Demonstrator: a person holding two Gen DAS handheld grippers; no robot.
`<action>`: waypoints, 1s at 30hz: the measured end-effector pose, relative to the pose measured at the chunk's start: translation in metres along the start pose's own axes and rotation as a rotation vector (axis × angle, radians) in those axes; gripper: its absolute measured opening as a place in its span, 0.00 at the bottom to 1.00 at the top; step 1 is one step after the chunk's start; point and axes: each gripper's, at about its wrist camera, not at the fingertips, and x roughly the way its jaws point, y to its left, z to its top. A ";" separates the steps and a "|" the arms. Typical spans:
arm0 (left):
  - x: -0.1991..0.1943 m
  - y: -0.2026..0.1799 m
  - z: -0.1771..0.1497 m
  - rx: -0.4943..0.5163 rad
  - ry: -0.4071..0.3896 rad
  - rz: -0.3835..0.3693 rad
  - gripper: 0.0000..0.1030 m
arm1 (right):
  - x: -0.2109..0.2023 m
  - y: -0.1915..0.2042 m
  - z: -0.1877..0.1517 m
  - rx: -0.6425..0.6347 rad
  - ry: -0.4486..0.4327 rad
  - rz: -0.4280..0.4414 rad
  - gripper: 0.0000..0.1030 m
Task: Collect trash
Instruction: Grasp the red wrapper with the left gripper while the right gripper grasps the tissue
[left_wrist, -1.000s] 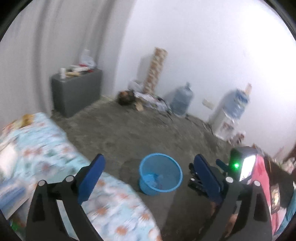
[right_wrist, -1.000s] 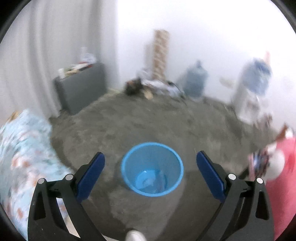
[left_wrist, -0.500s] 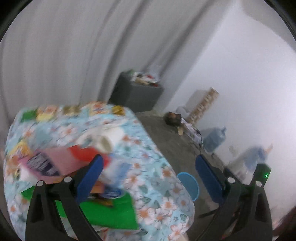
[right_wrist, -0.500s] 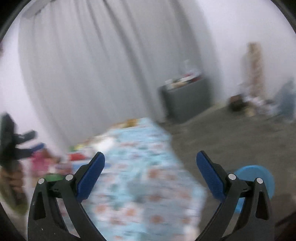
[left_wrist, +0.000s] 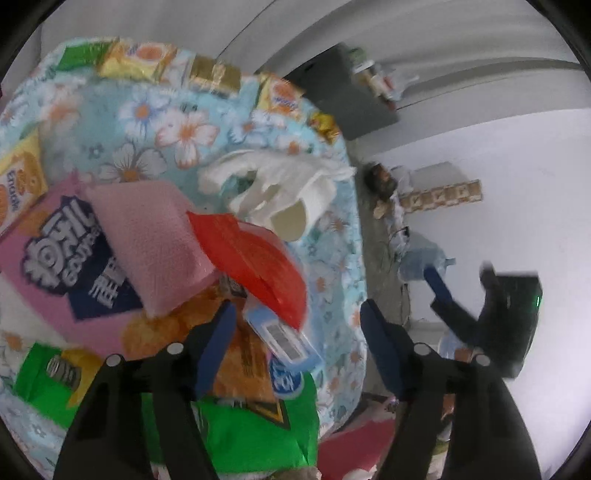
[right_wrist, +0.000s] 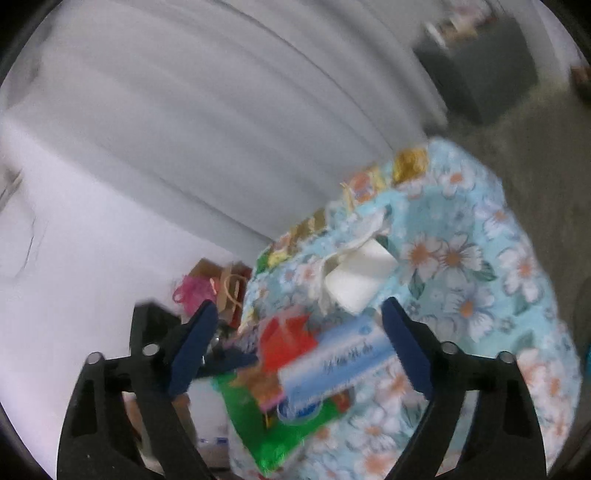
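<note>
- Left wrist view: The left hand-held gripper (left_wrist: 295, 325) points down at a pile of trash on a bed (left_wrist: 177, 129) with a blue flower sheet. Its jaws are closing. A small light blue packet (left_wrist: 284, 339) sits between them, but the pads do not press on it yet, so it holds nothing.
- Around the packet lie a red wrapper (left_wrist: 255, 262), a pink tissue pack (left_wrist: 151, 240), a green bag (left_wrist: 251, 439), an orange snack bag (left_wrist: 240, 365) and some crumpled white paper (left_wrist: 280, 184). More snack packs line the far edge of the bed.
- The right hand-held gripper (left_wrist: 443, 291) shows off to the side, blurry.
- Right wrist view: The right hand-held gripper (right_wrist: 295, 350) also points at the pile. Its jaws are closing too, still wide apart. The light blue packet (right_wrist: 340, 358) looks to lie between them, not squeezed. The picture is blurry, so I cannot tell how near it is.
- The red wrapper (right_wrist: 288, 339) and green bag (right_wrist: 273, 424) lie just beside it, with the white paper (right_wrist: 358, 284) farther back.
- Step: I think this is the reach for the next piece of trash.
- Next: A hand-held gripper should close on one piece only, lift it clear of the pile, and carry it to a bin.
</note>
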 end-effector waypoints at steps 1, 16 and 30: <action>0.005 0.002 0.005 -0.012 0.006 0.006 0.63 | 0.017 -0.006 0.011 0.042 0.031 -0.009 0.75; 0.029 0.037 0.033 -0.143 0.001 -0.028 0.33 | 0.146 -0.046 0.064 0.173 0.206 -0.172 0.31; -0.022 0.011 0.029 -0.019 -0.197 -0.112 0.06 | 0.138 0.010 0.065 0.057 0.149 -0.039 0.01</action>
